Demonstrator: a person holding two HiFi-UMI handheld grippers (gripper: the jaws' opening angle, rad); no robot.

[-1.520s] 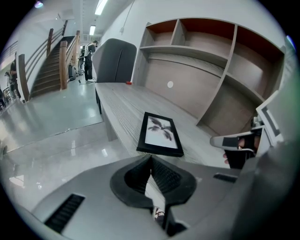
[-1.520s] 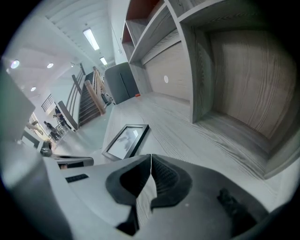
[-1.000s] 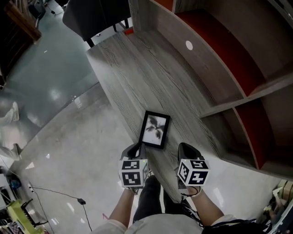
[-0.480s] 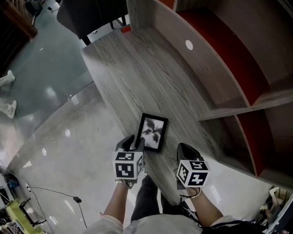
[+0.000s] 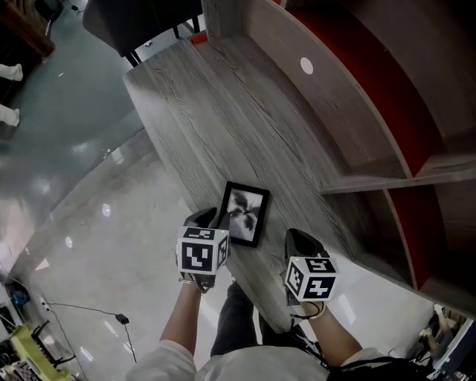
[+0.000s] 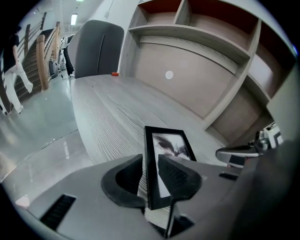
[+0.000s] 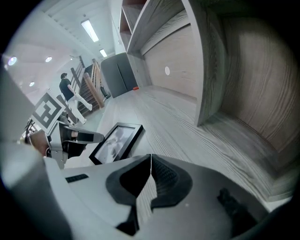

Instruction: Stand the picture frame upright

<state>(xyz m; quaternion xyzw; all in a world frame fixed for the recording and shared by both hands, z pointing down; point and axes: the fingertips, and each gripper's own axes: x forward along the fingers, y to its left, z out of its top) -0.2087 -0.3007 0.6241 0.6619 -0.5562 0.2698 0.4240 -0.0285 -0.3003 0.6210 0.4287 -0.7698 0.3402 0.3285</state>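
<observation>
A black picture frame (image 5: 243,213) with a grey leaf print lies near the front edge of the grey wooden table (image 5: 223,111). My left gripper (image 5: 216,218) is at the frame's left edge. In the left gripper view the frame's (image 6: 168,145) dark border fills the gap between the jaws of that gripper (image 6: 151,161), which have just been closing and now touch it on both sides. My right gripper (image 5: 300,242) hovers right of the frame, apart from it. Its jaws (image 7: 151,161) meet with nothing between them. The frame (image 7: 117,140) shows to their left.
Wooden shelving with red backing (image 5: 387,111) runs along the table's far right side. A dark chair (image 5: 141,22) stands at the table's far end. Polished floor (image 5: 74,186) lies left of the table. A person (image 6: 16,70) walks in the distance.
My left gripper has shifted left and forward along the frame's left edge, opened, and come in around that edge. The right gripper has kept its place.
</observation>
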